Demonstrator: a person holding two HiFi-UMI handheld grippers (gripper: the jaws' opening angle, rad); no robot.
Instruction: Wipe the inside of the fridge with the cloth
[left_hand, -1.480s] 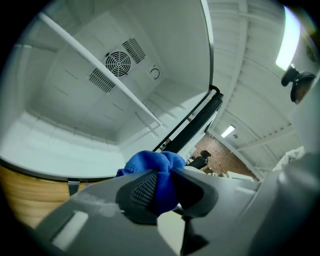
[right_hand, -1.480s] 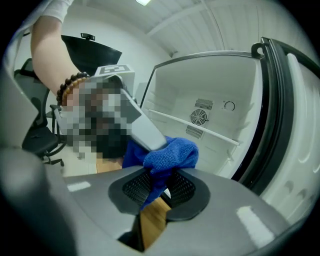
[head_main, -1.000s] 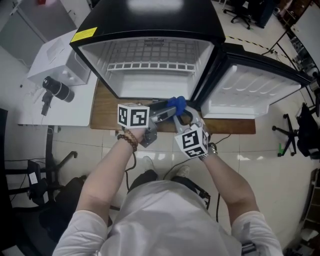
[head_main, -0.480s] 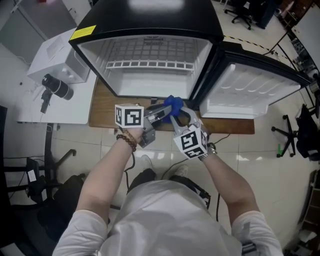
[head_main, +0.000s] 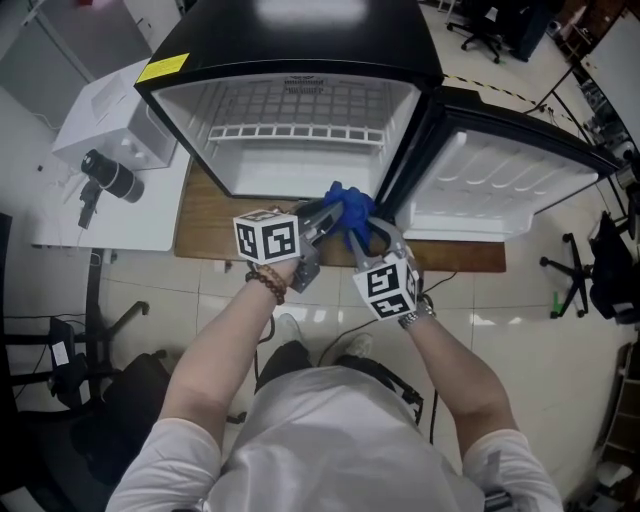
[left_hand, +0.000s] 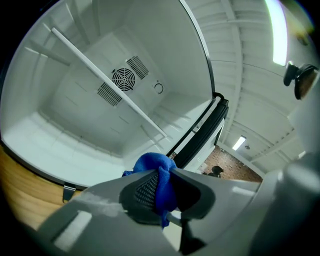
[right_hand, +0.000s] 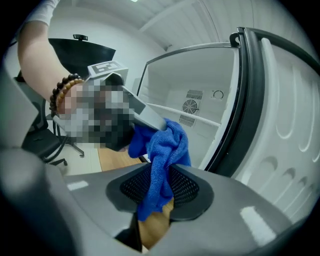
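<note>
Inside fridge (head_main: 250, 165), wire shelf (head_main: 300, 105), cloth (head_main: 348, 207) outside

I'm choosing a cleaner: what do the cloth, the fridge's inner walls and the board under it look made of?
Cloth: blue, fuzzy looped nap, probably microfibre or terry. Inner walls: smooth white moulded ledges, likely plastic, slight sheen. Board: light brown, matte; wood or wood-look laminate, can't tell which.

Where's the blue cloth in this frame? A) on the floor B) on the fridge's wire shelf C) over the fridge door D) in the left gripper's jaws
D: the left gripper, its jaws having just been closing, pinches the blue cloth in front of the open fridge.
</note>
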